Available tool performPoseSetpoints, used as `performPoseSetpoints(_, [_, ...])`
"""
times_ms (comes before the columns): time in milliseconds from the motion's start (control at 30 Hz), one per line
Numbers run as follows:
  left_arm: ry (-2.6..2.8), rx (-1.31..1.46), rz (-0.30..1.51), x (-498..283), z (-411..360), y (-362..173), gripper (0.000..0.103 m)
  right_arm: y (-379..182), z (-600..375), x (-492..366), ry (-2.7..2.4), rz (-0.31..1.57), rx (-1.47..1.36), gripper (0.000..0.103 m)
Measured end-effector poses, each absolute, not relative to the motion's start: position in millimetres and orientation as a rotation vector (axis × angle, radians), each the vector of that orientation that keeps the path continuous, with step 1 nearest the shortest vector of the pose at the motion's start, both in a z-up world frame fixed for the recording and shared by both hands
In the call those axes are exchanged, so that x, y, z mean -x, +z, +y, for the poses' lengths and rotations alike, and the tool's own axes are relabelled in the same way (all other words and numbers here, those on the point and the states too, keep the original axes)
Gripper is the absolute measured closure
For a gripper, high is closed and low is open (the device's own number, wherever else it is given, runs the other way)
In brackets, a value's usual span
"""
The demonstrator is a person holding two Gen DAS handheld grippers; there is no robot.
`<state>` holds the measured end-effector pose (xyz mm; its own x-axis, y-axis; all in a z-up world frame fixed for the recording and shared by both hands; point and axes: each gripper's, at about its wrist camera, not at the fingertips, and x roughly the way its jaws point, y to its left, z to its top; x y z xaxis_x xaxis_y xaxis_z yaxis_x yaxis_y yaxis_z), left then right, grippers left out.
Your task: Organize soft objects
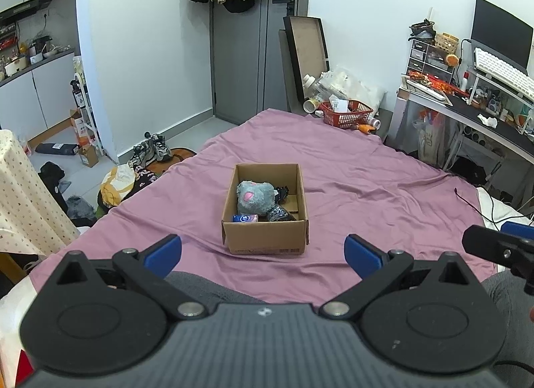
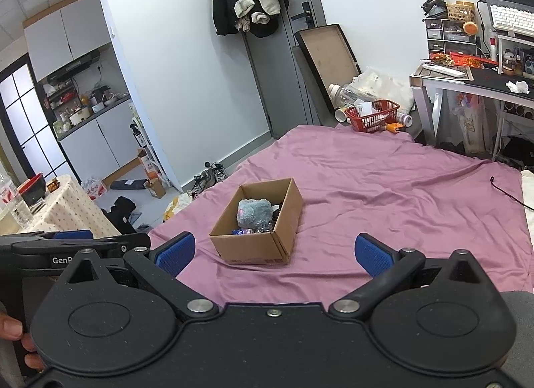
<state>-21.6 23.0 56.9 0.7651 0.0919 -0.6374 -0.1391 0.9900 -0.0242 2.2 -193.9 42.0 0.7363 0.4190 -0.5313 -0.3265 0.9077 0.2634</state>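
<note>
presently, the cardboard box [image 1: 265, 209] is found standing on the bed, upon a purple sheet [image 1: 367, 187], with its flaps open upward. inside it a grey plush toy [image 1: 255, 196] is seen toward the far-left part, a blue tissue pack [image 1: 245, 218] against the near wall, and a dark crinkled item [image 1: 280, 213] beside that; the last cannot be identified with certainty. no soft object is seen lying loose on the sheet near the box.

the box lies straight ahead of the left tool [image 1: 263, 251], almost centred between its blue pads, with its long axis running away from the tool. from the right tool [image 2: 275, 253] the box [image 2: 257, 221] is seen ahead and slightly to the left, turned at an angle. the left tool is judged the nearer and better aligned of the two.

both tools are held wide open and nothing is gripped by either. they are held side by side, each appearing at the edge of the other's view.

the sheet is wrinkled but otherwise bare around the box. beyond the bed, a red basket [image 1: 347, 114] is noted on the floor at the far edge, a grey door [image 1: 253, 54] with hanging clothes behind it, a cluttered desk [image 1: 484, 101] to the right, and shoes [image 1: 153, 151] to the left.

the task is judged to be near completion or awaiting a further item.
</note>
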Motion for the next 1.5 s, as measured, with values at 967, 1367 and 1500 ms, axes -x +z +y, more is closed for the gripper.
performPoseSetpoints(967, [0.111, 0.046, 0.696, 22.0, 16.9, 54.3, 0.0, 41.5, -189.6, -2.4, 0.345, 0.623, -0.109, 0.0])
performPoseSetpoints(1367, [0.112, 0.049, 0.686, 22.9, 18.6, 56.5, 0.0, 40.1, -190.5, -1.1, 0.333, 0.623, -0.11, 0.0])
performPoseSetpoints(1500, [0.112, 0.051, 0.687, 23.1, 18.5, 56.5, 0.0, 40.4, -191.7, -1.4, 0.332, 0.622, -0.107, 0.0])
